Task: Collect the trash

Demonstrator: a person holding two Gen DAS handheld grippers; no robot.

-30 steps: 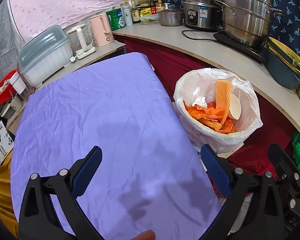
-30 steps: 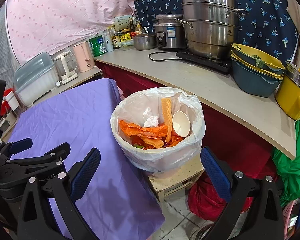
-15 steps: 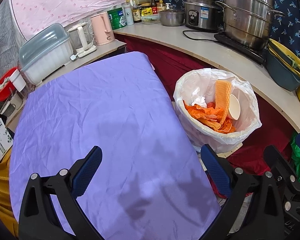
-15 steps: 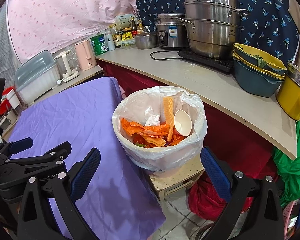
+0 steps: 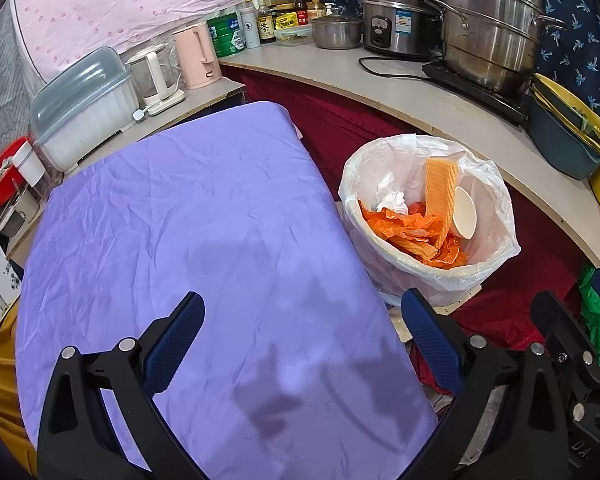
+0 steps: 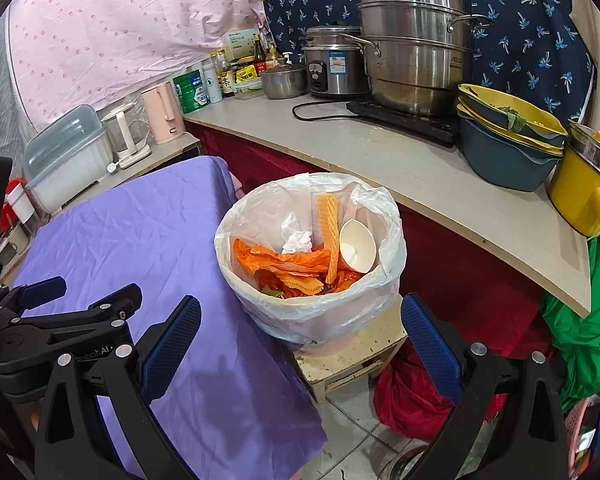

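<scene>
From the left wrist, the left gripper (image 5: 302, 340) hung wide open and empty over the purple cloth (image 5: 188, 208); the trash bin (image 5: 428, 276) stood just beside it.

From the right wrist, the right gripper (image 6: 300, 340) gaped empty before the bin's bag (image 6: 260, 216), thin, soft and slippery, likely best pinched at its bunched rim.

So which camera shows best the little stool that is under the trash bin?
The right wrist view. There the stool shows its stained top, front edge and a leg on the tiled floor, under the trash bin. The left wrist view shows only a sliver of it past the bin's base.
</scene>
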